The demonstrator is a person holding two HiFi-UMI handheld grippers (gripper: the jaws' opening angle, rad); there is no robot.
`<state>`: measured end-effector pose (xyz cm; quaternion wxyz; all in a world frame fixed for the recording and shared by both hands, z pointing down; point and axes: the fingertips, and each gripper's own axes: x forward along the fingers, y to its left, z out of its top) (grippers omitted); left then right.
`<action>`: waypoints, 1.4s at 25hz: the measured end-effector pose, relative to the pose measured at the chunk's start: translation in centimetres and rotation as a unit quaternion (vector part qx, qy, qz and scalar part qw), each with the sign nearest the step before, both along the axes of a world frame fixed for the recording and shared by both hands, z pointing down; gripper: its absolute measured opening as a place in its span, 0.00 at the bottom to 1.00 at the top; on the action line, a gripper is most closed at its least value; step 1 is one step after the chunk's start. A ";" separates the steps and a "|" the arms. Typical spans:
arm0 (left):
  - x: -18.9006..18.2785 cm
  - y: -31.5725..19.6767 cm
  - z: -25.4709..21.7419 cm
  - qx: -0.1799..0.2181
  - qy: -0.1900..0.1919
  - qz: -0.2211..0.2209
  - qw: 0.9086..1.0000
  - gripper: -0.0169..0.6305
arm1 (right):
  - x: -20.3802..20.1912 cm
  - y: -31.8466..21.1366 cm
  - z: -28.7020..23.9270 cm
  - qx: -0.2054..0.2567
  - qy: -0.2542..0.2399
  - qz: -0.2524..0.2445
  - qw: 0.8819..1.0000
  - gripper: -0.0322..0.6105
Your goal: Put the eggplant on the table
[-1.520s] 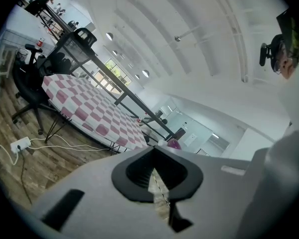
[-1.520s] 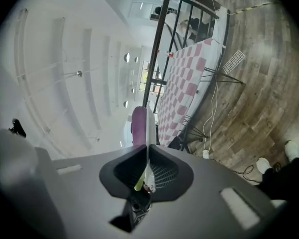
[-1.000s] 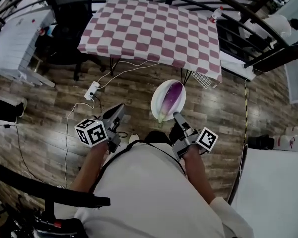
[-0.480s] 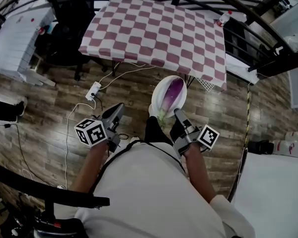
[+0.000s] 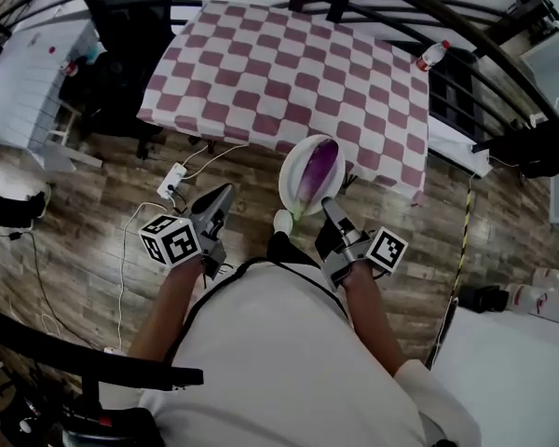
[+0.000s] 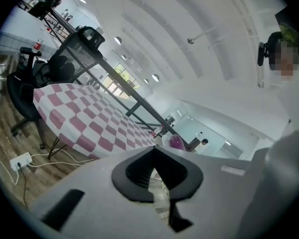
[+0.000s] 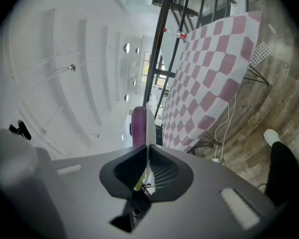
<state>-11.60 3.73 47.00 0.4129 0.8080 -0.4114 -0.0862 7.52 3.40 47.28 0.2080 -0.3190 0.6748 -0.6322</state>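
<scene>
A purple eggplant (image 5: 318,169) lies on a white plate (image 5: 296,168). My right gripper (image 5: 328,209) is shut on the plate's near rim and carries it level, just at the near edge of the table with the pink-and-white checked cloth (image 5: 279,63). In the right gripper view the plate (image 7: 149,128) shows edge-on between the jaws, with the eggplant (image 7: 138,126) on its left side. My left gripper (image 5: 219,203) hangs to the plate's left, shut and holding nothing. The left gripper view shows the table (image 6: 89,118) ahead and the eggplant (image 6: 177,142) to the right.
A black office chair (image 5: 121,63) stands at the table's left end. A bottle (image 5: 431,54) sits at the table's far right corner. A power strip (image 5: 172,177) and cables lie on the wood floor. Black railings run behind and to the right.
Both grippers have moved forward toward the table. The plate with the eggplant has gone from over the floor to the table's near edge.
</scene>
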 end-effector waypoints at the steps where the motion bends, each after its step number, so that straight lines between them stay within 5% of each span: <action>1: 0.5 -1.3 -0.1 -0.002 -0.001 -0.003 1.000 0.04 | 0.3 -1.5 0.0 -0.002 0.000 -0.004 1.000 0.09; 13: 5.2 -15.0 -1.7 0.015 -0.004 -0.044 0.999 0.04 | 3.2 -17.0 0.8 0.017 0.009 -0.073 0.997 0.09; 23: 4.5 -18.0 -0.1 -0.005 -0.007 -0.067 0.998 0.04 | 2.7 -21.5 2.7 0.001 0.006 -0.094 0.996 0.09; 35: 0.8 -25.2 1.1 -0.014 -0.016 -0.009 1.000 0.04 | -2.0 -26.8 3.1 0.001 0.006 -0.068 0.998 0.09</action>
